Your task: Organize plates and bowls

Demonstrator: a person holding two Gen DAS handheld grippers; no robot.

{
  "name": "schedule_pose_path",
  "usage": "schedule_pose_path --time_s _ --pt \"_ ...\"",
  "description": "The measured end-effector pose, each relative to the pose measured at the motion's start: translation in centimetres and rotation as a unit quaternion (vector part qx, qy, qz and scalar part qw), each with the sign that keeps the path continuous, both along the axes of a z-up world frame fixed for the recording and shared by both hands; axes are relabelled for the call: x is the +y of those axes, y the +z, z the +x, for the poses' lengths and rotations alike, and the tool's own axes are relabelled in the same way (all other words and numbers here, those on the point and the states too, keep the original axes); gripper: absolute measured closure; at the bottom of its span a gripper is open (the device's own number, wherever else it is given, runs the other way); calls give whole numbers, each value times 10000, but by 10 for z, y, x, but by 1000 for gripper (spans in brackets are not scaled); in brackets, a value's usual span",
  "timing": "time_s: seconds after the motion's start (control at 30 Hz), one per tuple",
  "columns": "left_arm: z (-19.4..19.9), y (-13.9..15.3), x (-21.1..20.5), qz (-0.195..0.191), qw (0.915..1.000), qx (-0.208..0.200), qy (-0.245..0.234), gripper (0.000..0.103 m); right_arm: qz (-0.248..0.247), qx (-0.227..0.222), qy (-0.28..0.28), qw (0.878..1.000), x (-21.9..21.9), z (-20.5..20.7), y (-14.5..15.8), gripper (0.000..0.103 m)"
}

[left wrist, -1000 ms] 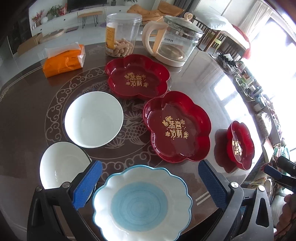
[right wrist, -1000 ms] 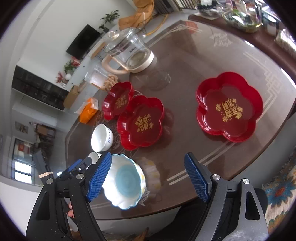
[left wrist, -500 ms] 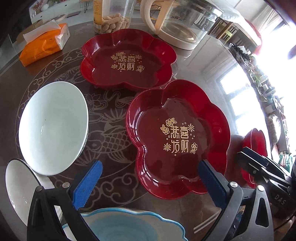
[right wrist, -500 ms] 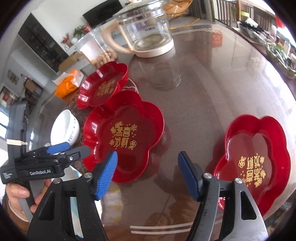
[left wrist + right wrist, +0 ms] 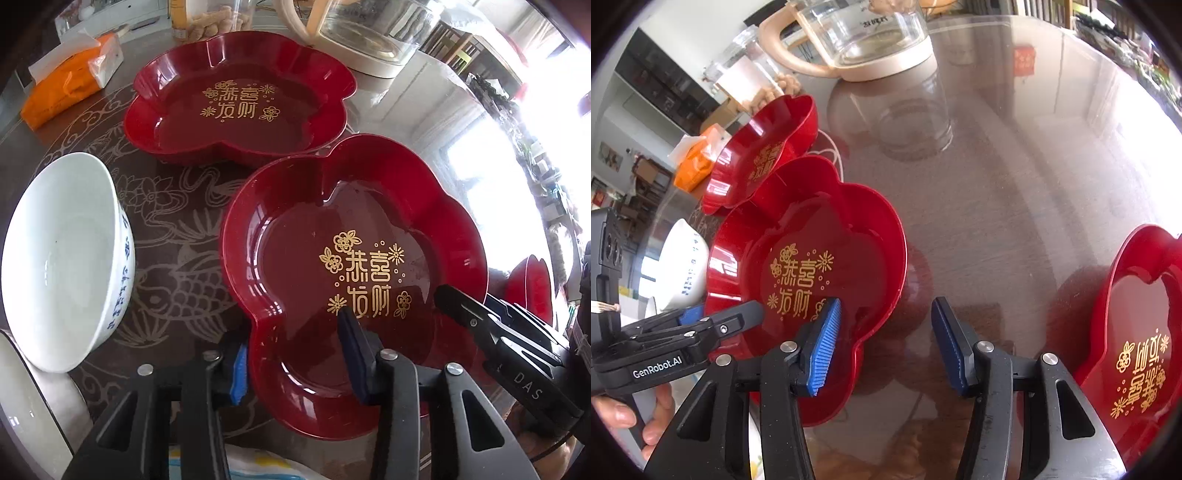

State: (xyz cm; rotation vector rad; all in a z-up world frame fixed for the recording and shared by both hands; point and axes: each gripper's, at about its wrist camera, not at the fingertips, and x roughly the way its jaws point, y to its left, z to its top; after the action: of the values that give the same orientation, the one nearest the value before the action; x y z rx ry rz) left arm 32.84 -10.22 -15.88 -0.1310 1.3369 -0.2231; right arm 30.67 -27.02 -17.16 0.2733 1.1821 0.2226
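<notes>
The dark glass-topped table, patterned with pale scrollwork and a fish, carried everything. Largest on it was a clear glass kettle with a cream base and handle at the far edge. Three red flower-shaped plates with gold lettering lay on the table: the near red plate in the middle, the far red plate just behind it with their rims close together, and a third red plate well apart to the right. A white bowl with blue marks stood tilted beside the near red plate on its left, and an orange tissue pack lay farther back near a clear jar of snacks. The left tool straddled the near edge of the near red plate, one blue pad outside the wall and one inside, its jaws closing on the rim; whether the pads already pressed could not be told. The right tool straddled the same plate's right edge, one pad over the plate's inside and one outside over bare table, its jaws closing, with clear gaps to the rim.
</notes>
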Motion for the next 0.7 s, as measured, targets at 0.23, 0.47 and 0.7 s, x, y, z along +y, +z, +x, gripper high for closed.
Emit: schedule_pose_path --time_s 0.23,0.47,0.7 --pt "-20 27 -9 -59 9991 -291 -303 79 -126 -103 -173 9997 -9 -10 12 85" --pt "-55 113 -51 -298 9888 -1146 -905 78 -136 -747 -320 9966 -47 -55 91 83" --pt "-57 112 -142 -469 9810 -1163 -1480 78 -422 -944 -947 9901 -117 -97 131 81"
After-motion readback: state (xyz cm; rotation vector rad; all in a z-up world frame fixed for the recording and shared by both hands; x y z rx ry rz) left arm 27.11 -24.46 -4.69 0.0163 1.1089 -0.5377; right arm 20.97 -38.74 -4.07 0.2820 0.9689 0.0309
